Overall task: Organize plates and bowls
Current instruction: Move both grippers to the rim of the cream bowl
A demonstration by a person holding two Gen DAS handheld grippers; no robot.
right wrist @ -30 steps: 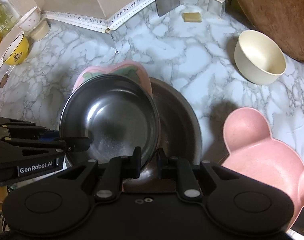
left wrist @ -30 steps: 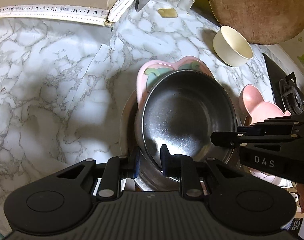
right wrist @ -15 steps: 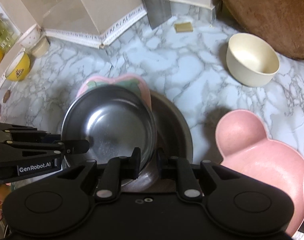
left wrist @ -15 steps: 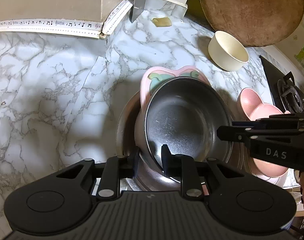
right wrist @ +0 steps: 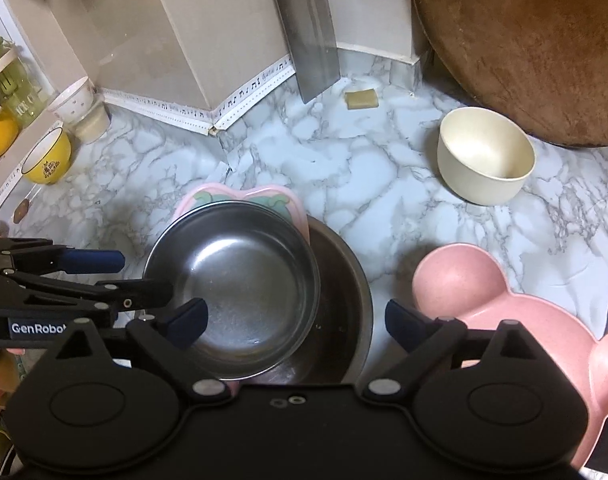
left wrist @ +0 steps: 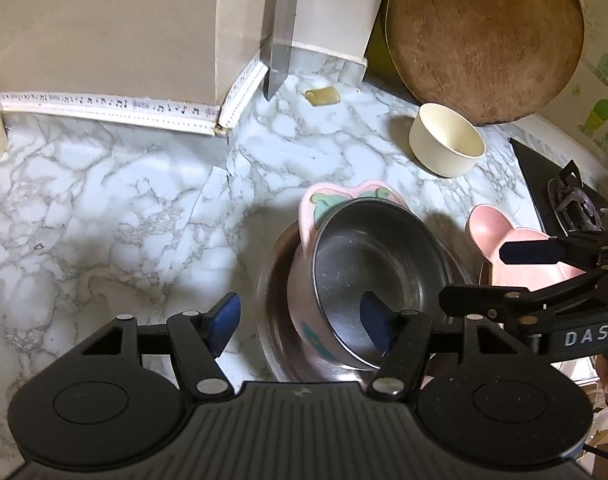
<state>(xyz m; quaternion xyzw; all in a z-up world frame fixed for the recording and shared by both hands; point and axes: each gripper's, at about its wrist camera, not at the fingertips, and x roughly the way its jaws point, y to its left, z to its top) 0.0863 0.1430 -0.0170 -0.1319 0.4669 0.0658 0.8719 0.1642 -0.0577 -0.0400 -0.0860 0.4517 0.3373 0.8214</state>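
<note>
Left wrist view: the left gripper [left wrist: 300, 322] has its blue-padded fingers spread wide, nothing between them, one pad over bare marble and the other hanging over the round stainless steel bowl [left wrist: 378, 276]. That steel bowl sits tilted inside a pink heart-shaped plate with green leaf marks [left wrist: 310, 216], and both rest in a wider, shallow steel basin [left wrist: 272, 276] on the white marble-pattern countertop [left wrist: 104, 200]. In from the right edge comes the right gripper [left wrist: 516, 276], black with blue tips, hovering just beside the stack and in front of the pink bear-shaped plate [left wrist: 500, 232].

Right wrist view now: the right gripper [right wrist: 296, 322] is splayed open too, empty, one finger over the steel bowl [right wrist: 240, 280], the other just in front of the pink bear-shaped plate [right wrist: 500, 304]. The left gripper [right wrist: 116, 276] pokes in from the left, next to the bowl's rim. The pink heart-shaped plate [right wrist: 272, 196] peeks out behind the bowl; the steel basin [right wrist: 344, 292] shows to its right. Further back, well apart from the stack, stands a cream round bowl [right wrist: 486, 156], below the big round wooden board [right wrist: 536, 40] leaning on the wall. A cleaver blade [right wrist: 312, 28] hangs at the back, and a yellow cup [right wrist: 48, 160] sits far left.
</note>
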